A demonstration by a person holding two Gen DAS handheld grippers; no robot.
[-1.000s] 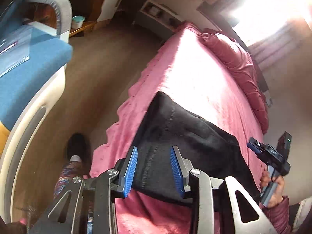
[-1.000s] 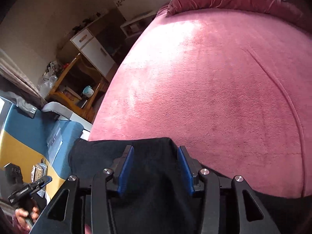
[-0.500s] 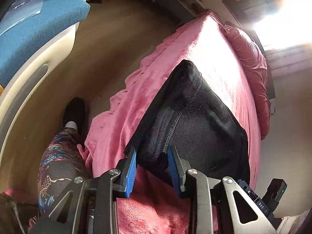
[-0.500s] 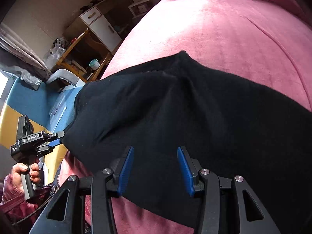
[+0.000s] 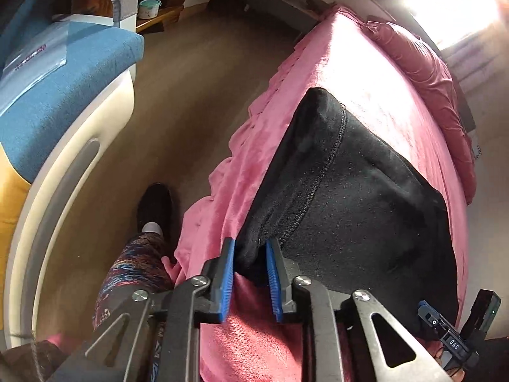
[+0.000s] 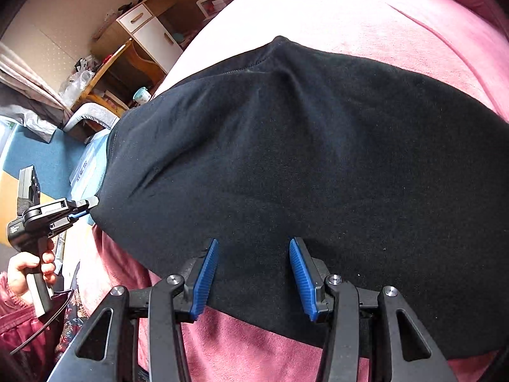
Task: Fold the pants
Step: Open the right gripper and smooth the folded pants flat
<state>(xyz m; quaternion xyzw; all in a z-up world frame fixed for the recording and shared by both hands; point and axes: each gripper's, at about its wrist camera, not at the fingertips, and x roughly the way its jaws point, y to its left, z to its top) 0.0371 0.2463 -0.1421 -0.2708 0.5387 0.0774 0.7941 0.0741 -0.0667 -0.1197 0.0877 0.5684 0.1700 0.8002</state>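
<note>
Black pants [image 5: 366, 207] lie folded across the pink bed [image 5: 366, 73], a stitched seam running toward their far corner. My left gripper [image 5: 249, 245] points steeply down at the near left corner. A bunch of black cloth fills the gap between its blue pads while the jaws are opening. In the right wrist view the pants [image 6: 302, 159] spread wide over the bed [image 6: 318, 9]. There my right gripper [image 6: 254, 245] hovers over their near edge, open, with nothing pinched. The left gripper [image 6: 84, 207] touches the pants' left corner.
A blue-cushioned chair [image 5: 63, 95] stands left of the bed across bare floor. The person's patterned leg [image 5: 133, 270] and black shoe [image 5: 156, 207] are beside the bed edge. A rolled red quilt [image 5: 429, 73] lies at the bed's far side. A wooden cabinet [image 6: 149, 31] stands beyond.
The left gripper sank toward the bed edge with the pants corner between its pads. The right gripper drew back to the near edge, and the pants now lie spread out before it.
</note>
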